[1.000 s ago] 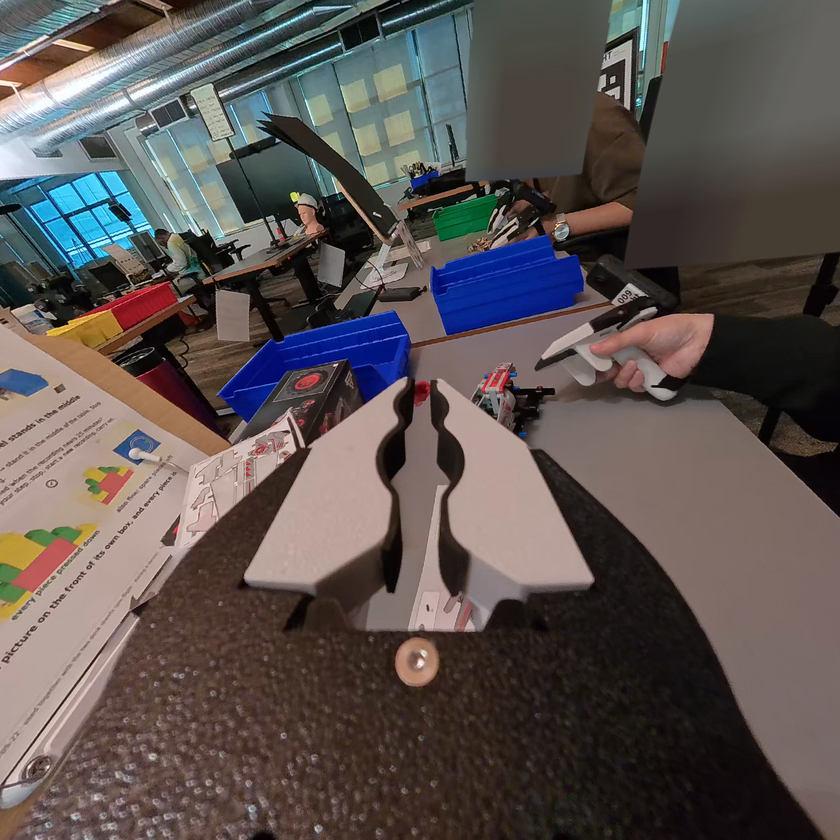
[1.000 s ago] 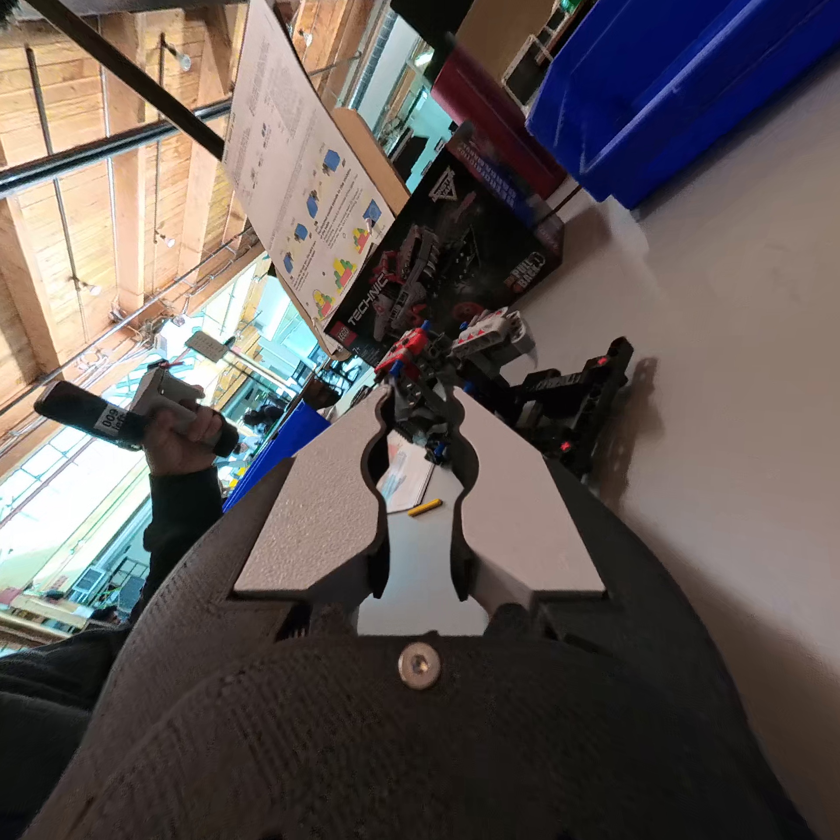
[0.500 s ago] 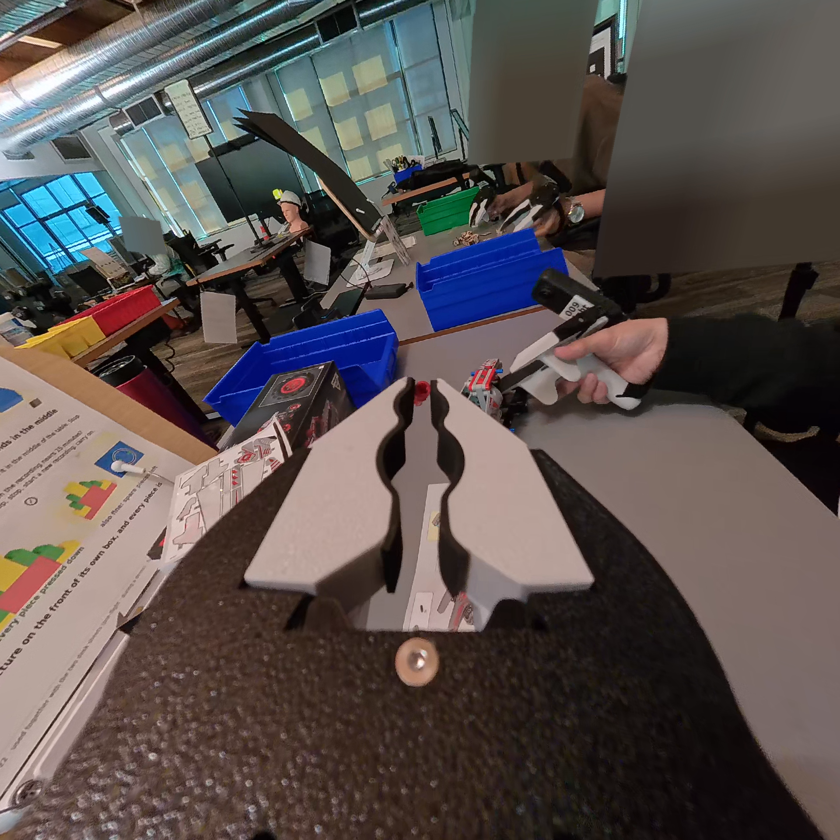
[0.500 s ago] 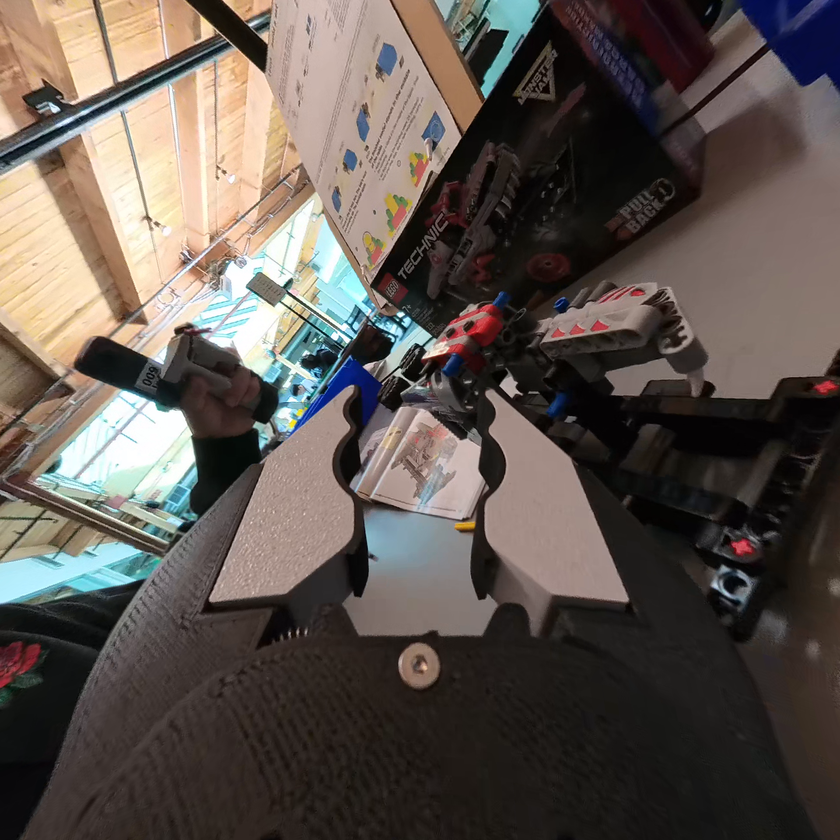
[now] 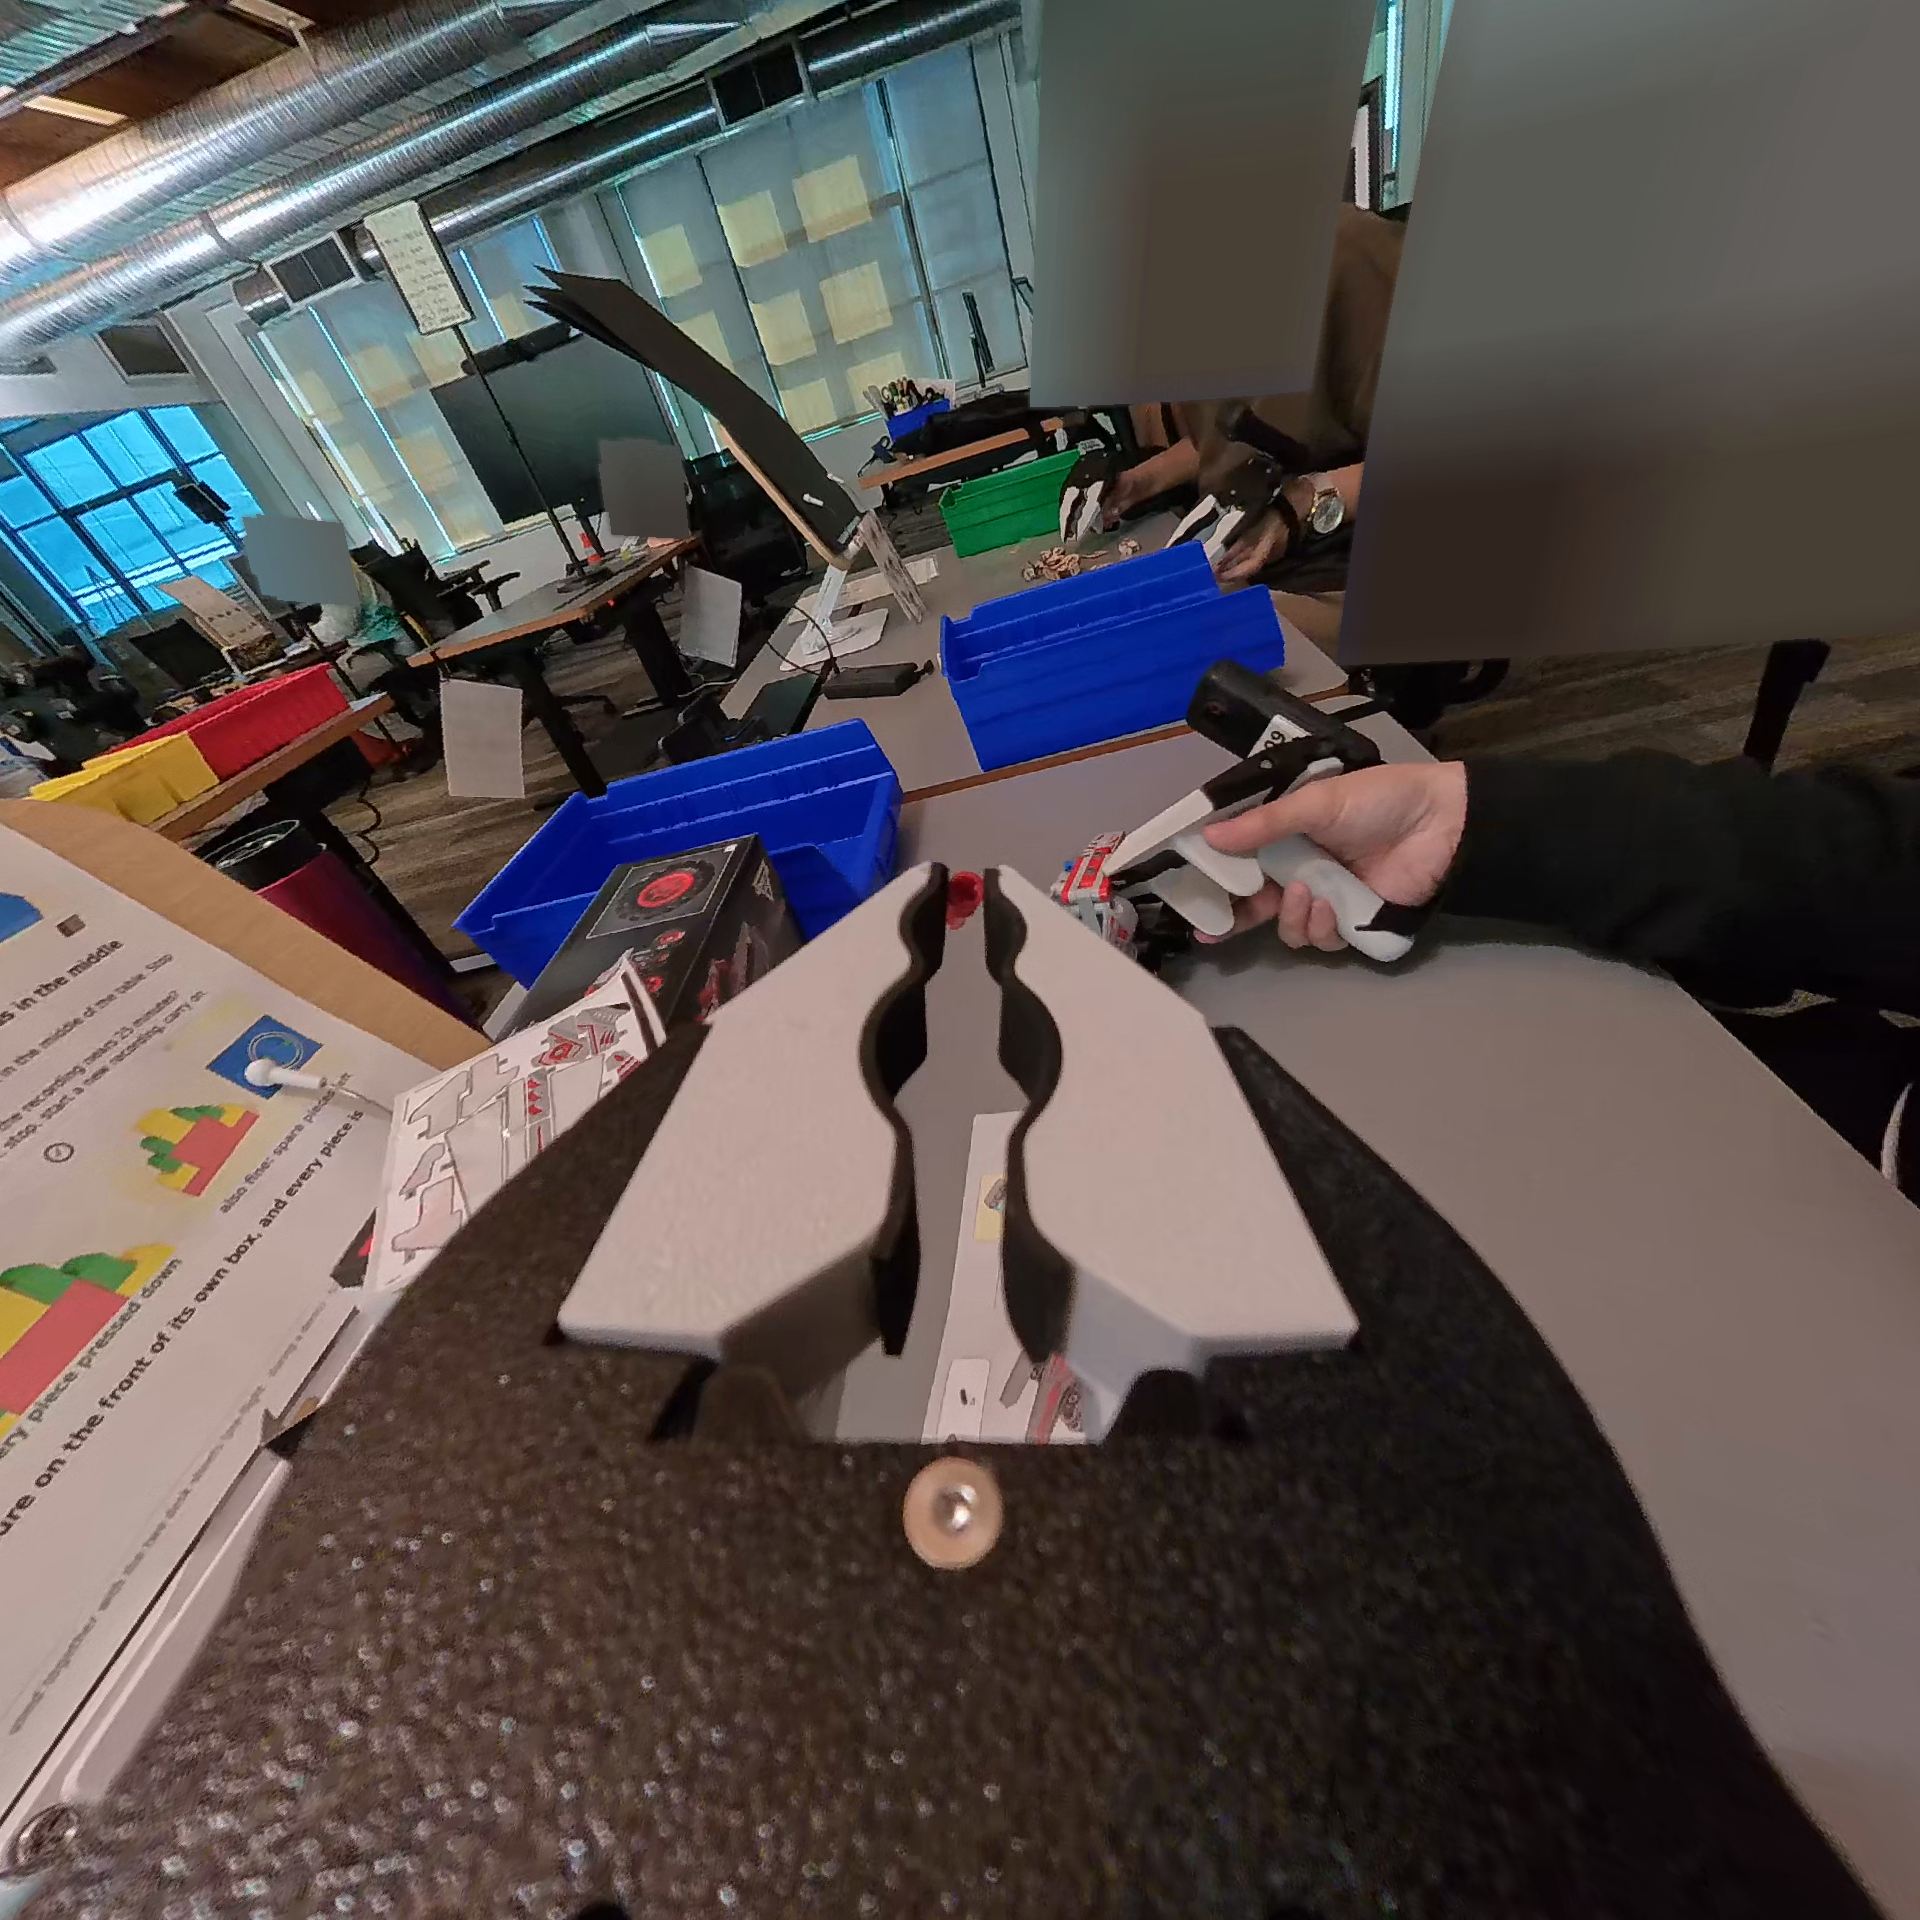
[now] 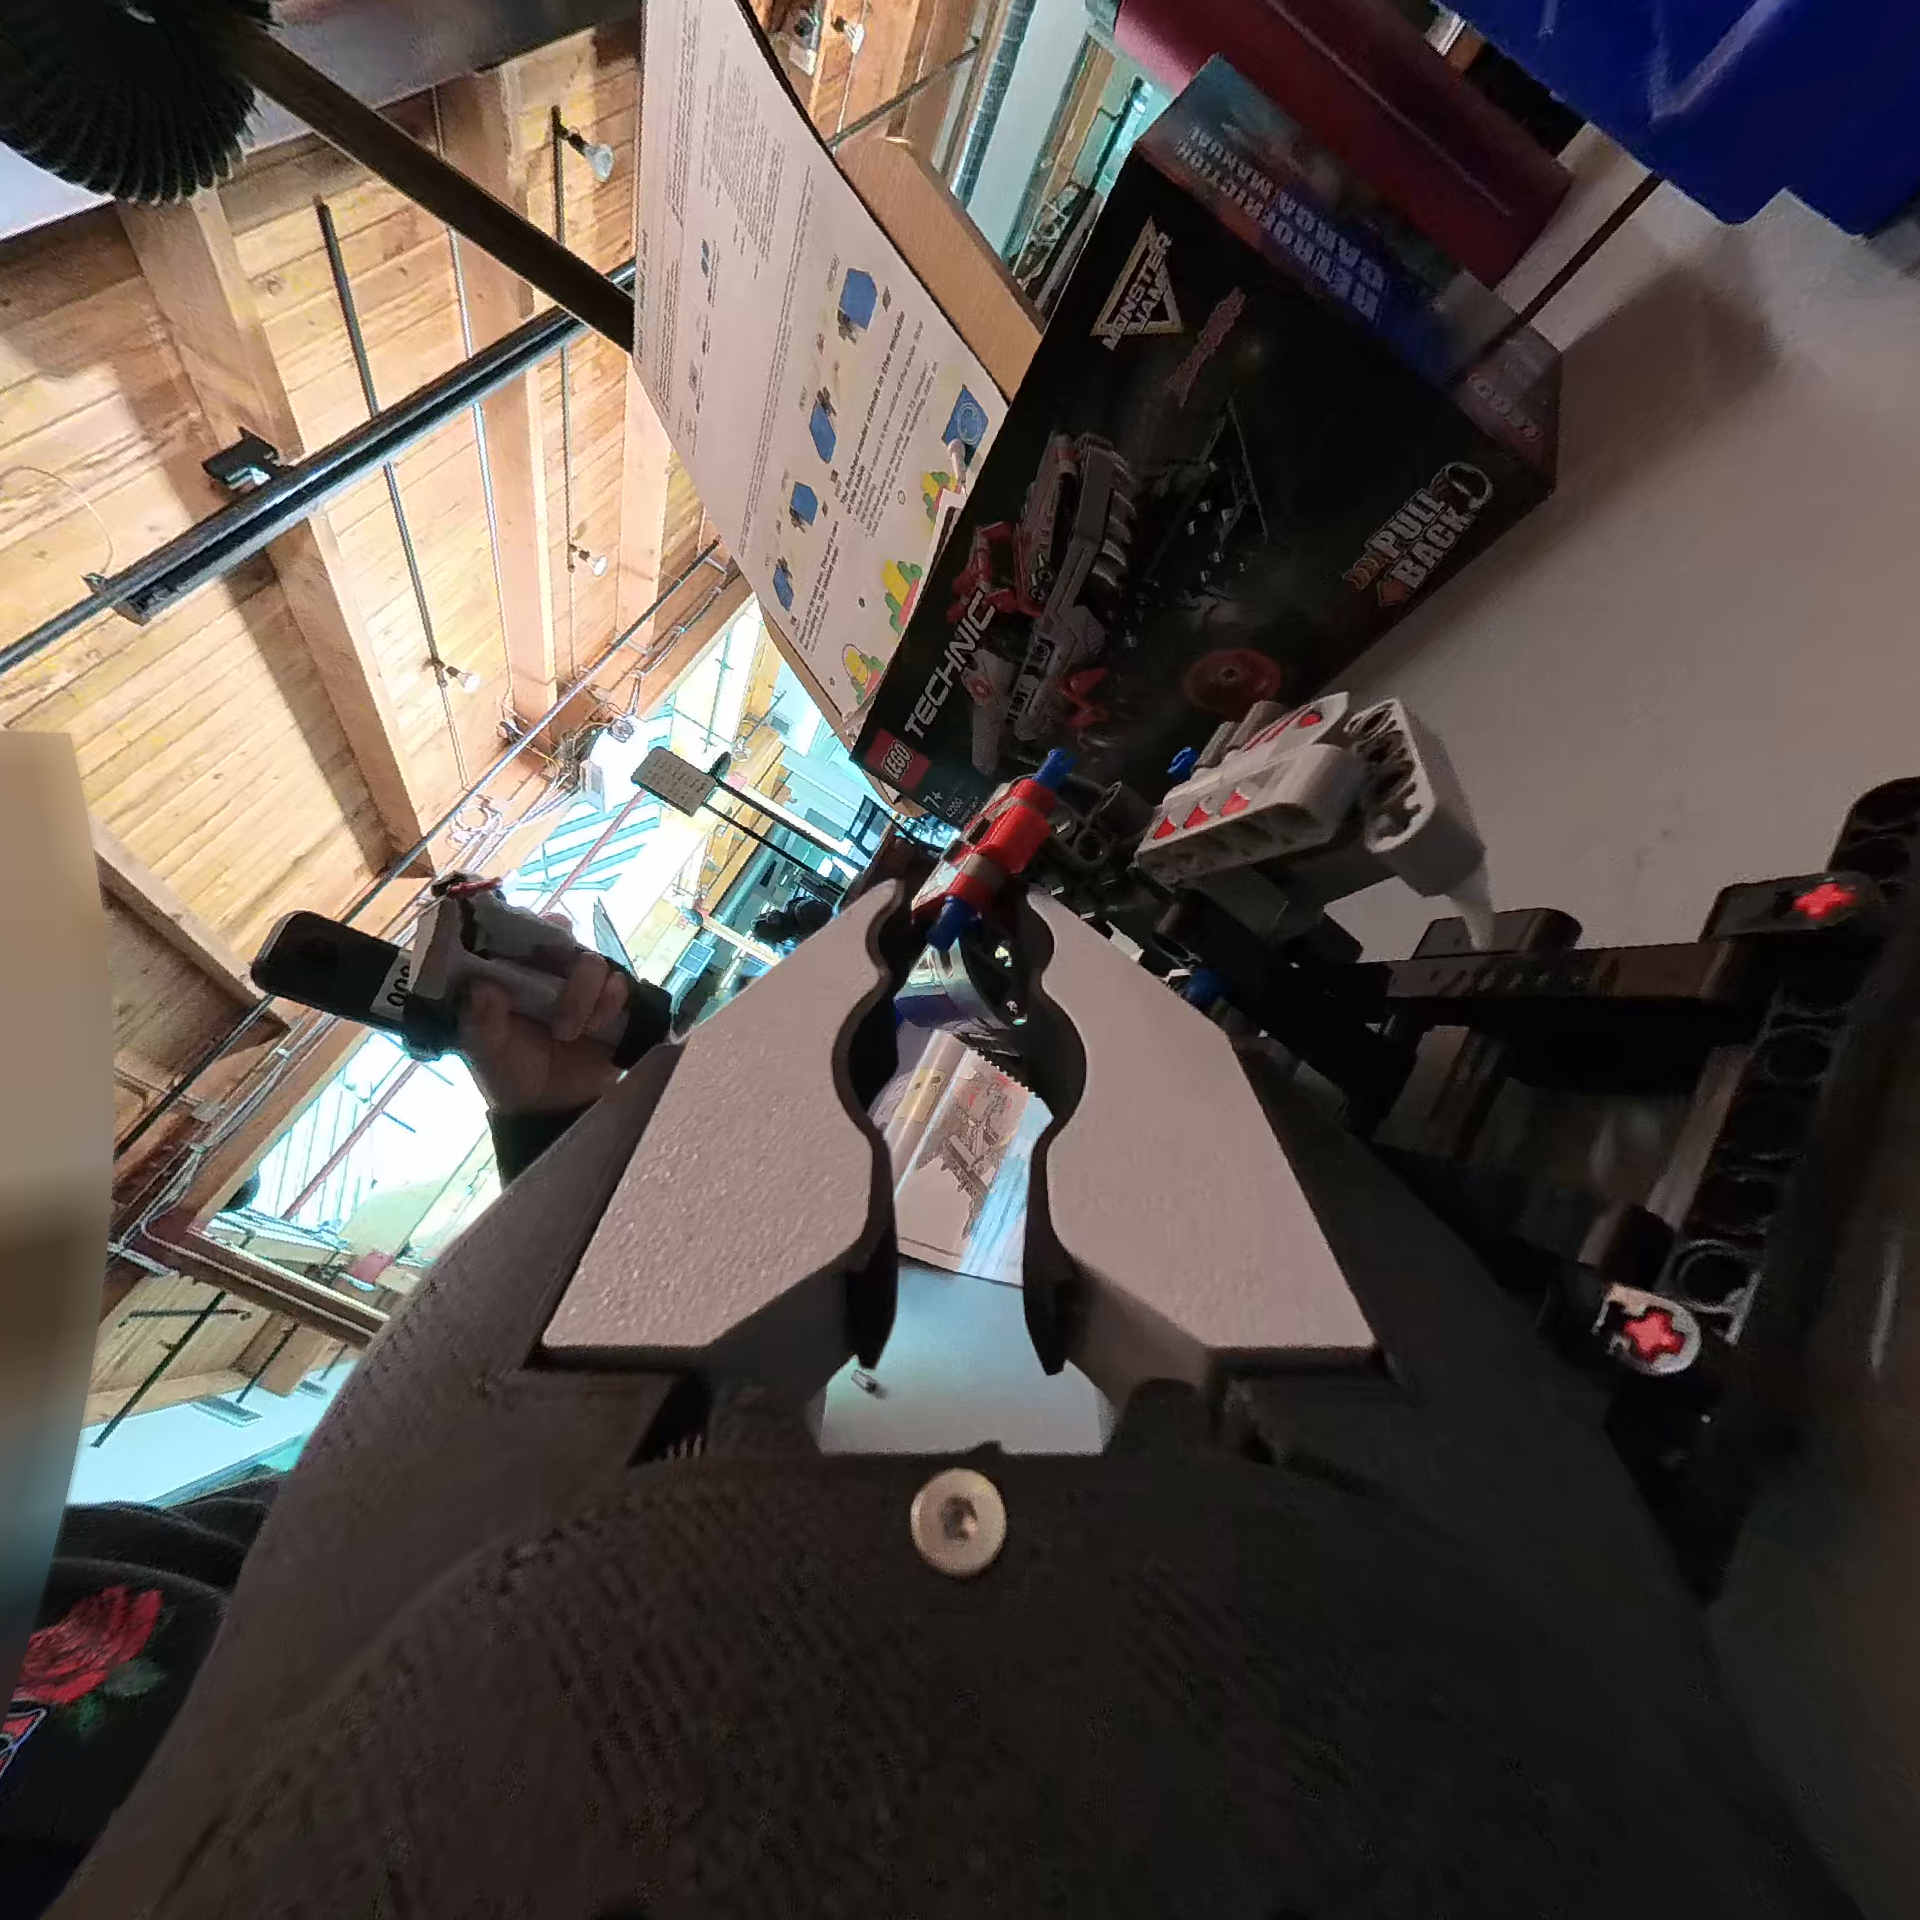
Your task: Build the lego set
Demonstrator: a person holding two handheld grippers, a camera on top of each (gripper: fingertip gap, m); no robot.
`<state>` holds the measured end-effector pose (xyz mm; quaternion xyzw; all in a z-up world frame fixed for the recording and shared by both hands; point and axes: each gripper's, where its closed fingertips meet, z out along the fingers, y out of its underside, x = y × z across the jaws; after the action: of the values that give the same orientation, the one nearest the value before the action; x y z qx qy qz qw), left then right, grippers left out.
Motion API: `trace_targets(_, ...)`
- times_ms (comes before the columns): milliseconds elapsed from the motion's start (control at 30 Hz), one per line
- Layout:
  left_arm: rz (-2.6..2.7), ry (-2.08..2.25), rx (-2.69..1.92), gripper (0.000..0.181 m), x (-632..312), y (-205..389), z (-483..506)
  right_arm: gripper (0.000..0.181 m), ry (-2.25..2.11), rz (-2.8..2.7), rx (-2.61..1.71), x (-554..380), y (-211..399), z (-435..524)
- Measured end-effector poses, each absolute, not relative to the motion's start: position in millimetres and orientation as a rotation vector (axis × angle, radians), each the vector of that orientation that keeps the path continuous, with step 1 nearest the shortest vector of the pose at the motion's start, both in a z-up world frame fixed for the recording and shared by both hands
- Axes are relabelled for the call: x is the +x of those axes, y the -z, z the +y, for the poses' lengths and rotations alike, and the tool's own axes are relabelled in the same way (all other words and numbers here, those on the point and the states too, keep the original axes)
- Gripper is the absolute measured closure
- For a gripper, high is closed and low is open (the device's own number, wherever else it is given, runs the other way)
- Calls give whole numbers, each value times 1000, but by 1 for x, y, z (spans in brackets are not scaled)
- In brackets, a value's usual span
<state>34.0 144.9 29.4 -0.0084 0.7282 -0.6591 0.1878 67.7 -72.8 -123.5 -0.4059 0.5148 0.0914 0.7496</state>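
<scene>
The left gripper [image 5: 966,902] had its jaws nearly closed on a small red piece [image 5: 964,889] pinched at the very tips, raised above the grey tabletop [image 5: 1455,1195]. The right gripper [image 6: 961,914], turned on its side, had its jaws parted a little, the tips either side of the red-and-blue end [image 6: 987,847] of the partly built lego model [image 6: 1351,935]; whether they actually touched it, I could not tell. A second before, that gripper had stood well back from the model; now it had closed in, and in the left wrist view its nose lay against the model [image 5: 1096,899]. The left had barely shifted. I took it the right was about to steady the model so the red piece could be pushed on.

The model lay on the tabletop, black frame toward the right gripper, white panel [image 6: 1288,790] beyond. Behind it stood the set's black box [image 6: 1226,499], with the open instruction booklet [image 6: 966,1143] flat on the tabletop nearby and a printed sheet [image 5: 156,1195] propped on a board at the left.

A blue bin [image 5: 727,821] sat behind the box and a second blue bin [image 5: 1101,655] farther back; what they held was hidden by their walls. On other tables were a green bin [image 5: 1003,509] and red and yellow bins [image 5: 187,727].
</scene>
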Motion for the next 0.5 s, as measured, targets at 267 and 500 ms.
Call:
trace_targets(267,2115,1883,19,177,25,-20,126,166,-181,1114,-890,65,123,-73)
trace_targets(500,2305,1978,73,177,5,11,78,168,-175,1101,-895,60,122,-72)
